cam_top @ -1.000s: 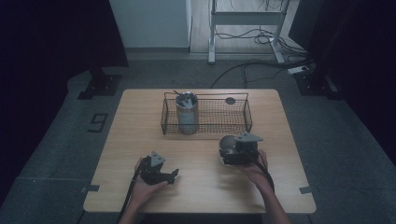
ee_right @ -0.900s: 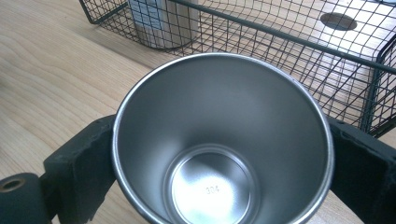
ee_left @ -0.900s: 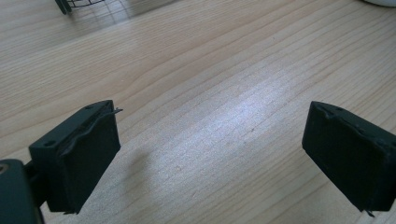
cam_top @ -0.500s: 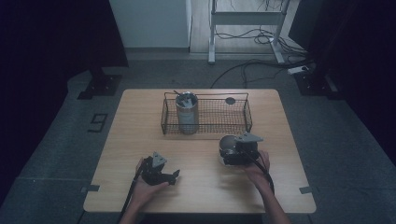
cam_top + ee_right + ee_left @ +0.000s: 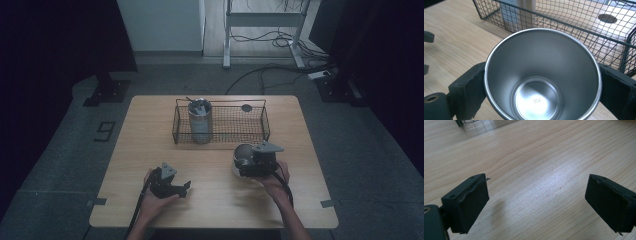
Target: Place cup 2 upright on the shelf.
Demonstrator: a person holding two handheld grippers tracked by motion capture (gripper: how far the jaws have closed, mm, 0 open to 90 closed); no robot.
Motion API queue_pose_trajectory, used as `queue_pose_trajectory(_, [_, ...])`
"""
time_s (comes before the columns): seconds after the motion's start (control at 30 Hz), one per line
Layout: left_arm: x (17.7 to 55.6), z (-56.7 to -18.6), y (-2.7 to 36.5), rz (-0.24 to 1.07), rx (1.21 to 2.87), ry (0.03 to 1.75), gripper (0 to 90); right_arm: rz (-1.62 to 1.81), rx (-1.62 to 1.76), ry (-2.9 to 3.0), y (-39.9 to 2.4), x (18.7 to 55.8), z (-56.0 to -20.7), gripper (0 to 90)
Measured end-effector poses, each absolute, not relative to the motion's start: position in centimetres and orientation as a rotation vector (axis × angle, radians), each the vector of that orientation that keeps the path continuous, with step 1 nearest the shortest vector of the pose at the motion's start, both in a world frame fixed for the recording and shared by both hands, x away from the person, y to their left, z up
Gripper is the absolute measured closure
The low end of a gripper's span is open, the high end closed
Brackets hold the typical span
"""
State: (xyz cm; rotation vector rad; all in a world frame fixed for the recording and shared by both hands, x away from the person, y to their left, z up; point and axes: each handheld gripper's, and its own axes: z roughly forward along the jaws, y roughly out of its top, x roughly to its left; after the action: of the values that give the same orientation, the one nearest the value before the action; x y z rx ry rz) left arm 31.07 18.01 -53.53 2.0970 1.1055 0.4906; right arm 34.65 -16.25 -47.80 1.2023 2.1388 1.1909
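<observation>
Left gripper (image 5: 184,189) low over the near-left part of the wooden table (image 5: 150,130), held in the person's left hand (image 5: 152,202). Its jaws stand spread with bare wood between them, and they have just been closing a little; nothing sits in the gap in the left gripper view.

Mid-table, toward the far edge: black wire basket (image 5: 222,131). A tall metal canister (image 5: 200,121) stands upright in the basket's left end; a dark round disc (image 5: 246,107) shows at the far side, whether in the basket or behind it I cannot tell.

Right of centre, just in front of the basket: steel cup (image 5: 243,153), mouth up, gripped by the right gripper (image 5: 245,165). In the right gripper view the cup (image 5: 541,75) sits between both black pads (image 5: 467,92), which press on its wall left and right; "304" stamped on its bottom. Right hand (image 5: 274,181) behind the gripper, cable trailing back along the forearm
</observation>
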Motion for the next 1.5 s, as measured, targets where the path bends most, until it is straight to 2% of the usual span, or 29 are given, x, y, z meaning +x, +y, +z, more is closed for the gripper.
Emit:
queue_pose_trajectory(0.93, [30.5,-53.5,16.8,0.458,2.120,1.050,6.1,1.239,1.269,2.051,-17.6,36.5,-40.5,5.9])
queue_pose_trajectory(1.5, [30.5,-53.6,16.7,0.448,2.127,1.047,6.3,1.226,1.284,2.047,-17.6,38.6,-38.8,6.0])
